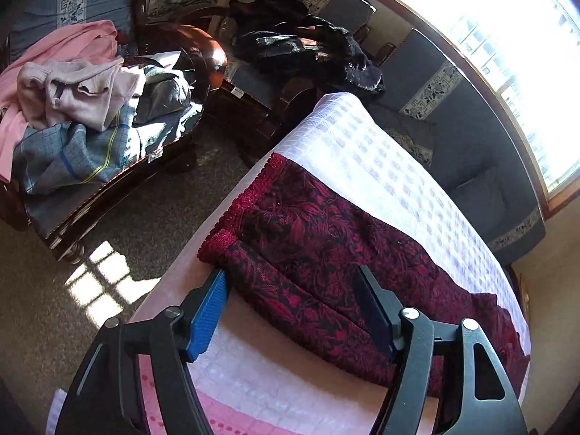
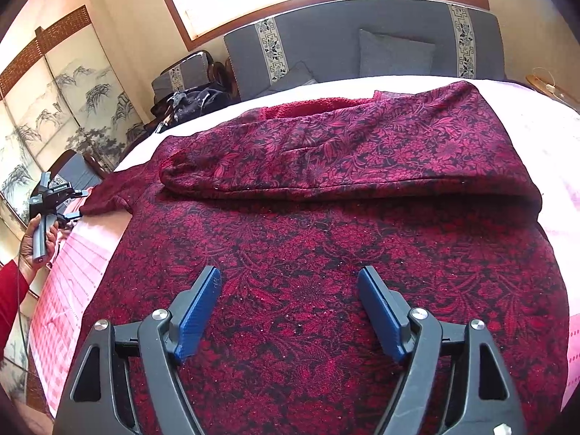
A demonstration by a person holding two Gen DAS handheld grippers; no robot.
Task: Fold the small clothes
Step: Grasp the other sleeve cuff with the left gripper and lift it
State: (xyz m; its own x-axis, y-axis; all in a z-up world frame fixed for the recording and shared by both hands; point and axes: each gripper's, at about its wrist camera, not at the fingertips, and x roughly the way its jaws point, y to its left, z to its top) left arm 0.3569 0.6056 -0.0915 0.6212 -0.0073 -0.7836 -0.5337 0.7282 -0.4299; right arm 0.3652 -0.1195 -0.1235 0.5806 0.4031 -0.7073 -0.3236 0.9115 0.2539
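While both jaws gape wide, holding nothing, red top lies flat on table, one sleeve folded across; left gripper straddles other sleeve, so pinch cuff cleanly; right gripper hovers over body, pin it

I see strong daylight pouring through the window, blown out to white in both views. It throws a bright grid patch on the carpet and washes out the tablecloth. Both pictures are sharp, with fisheye bending and dark corners.
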